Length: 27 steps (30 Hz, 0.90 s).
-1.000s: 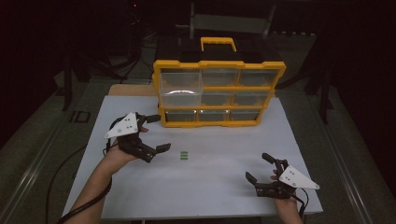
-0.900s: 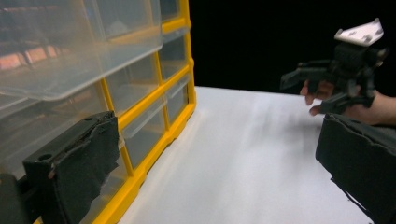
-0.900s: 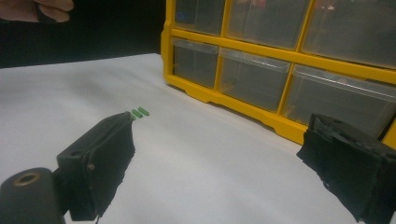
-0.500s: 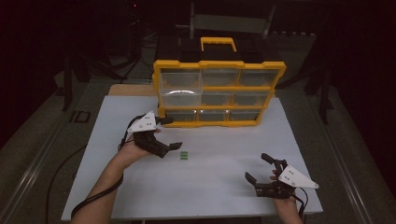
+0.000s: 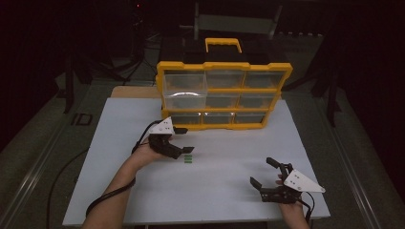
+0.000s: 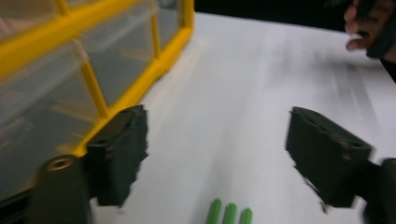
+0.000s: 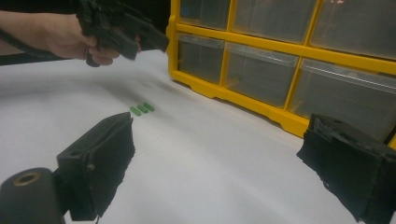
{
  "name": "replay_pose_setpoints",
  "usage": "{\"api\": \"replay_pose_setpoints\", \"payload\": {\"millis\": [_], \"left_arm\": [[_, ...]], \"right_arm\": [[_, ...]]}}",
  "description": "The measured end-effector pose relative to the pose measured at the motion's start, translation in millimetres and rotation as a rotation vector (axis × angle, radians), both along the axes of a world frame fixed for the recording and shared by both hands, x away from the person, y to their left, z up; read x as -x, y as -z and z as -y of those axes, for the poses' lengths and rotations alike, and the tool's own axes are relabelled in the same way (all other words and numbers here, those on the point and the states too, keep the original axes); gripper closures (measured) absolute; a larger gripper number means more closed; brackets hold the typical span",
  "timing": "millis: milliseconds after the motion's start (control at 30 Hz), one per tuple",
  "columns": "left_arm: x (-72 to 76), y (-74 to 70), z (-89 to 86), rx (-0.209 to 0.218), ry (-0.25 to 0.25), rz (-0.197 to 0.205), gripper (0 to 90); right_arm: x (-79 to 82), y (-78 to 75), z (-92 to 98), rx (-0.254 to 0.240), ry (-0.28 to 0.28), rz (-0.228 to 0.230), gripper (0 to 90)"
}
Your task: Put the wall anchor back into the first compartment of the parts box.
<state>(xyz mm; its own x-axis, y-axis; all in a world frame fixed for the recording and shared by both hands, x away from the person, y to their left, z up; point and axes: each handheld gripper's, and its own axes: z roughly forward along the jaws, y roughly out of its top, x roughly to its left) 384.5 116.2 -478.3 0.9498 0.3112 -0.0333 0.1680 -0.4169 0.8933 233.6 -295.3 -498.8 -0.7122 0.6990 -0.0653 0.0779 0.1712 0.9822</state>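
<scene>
Hovering just above three green pegs [image 5: 188, 158] on white table [image 5: 229, 157]: left gripper [image 5: 184, 141], jaws spread, just closing, nothing between. Right gripper [image 5: 265, 172] spread, empty.

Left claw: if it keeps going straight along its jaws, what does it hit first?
Likely the three small green sticks on the white table, lying just ahead between the left claw's open jaws; depth is uncertain.

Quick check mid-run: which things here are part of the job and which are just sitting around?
In play:
- left gripper, jaws just closing, nothing between them
- green pieces

Idle:
- yellow organizer
- right gripper, open
- table
</scene>
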Motion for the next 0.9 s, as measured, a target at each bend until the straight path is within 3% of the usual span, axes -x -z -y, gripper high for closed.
{"api": "replay_pose_setpoints", "payload": {"millis": [67, 200, 567, 900], "left_arm": [[-0.4, 6.3, 3.1, -0.045, 0.027, -0.012, 28.2], [0.2, 16.1, 7.8, -0.122, 0.027, -0.024, 35.3], [-1.9, 33.7, 14.3, -0.218, 0.041, -0.072, 59.1], [-7.1, 41.1, 17.1, -0.27, 0.04, -0.094, 75.8]], "right_arm": [[-0.1, 0.0, 0.6, 0.004, 0.0, 0.003, 8.8], [-0.5, 0.6, 1.1, 0.006, -0.002, -0.001, 8.8], [-1.1, 1.4, 0.9, 0.008, -0.003, -0.003, 8.8], [-1.0, 1.5, 1.2, 0.009, -0.002, -0.003, 8.8]]}}
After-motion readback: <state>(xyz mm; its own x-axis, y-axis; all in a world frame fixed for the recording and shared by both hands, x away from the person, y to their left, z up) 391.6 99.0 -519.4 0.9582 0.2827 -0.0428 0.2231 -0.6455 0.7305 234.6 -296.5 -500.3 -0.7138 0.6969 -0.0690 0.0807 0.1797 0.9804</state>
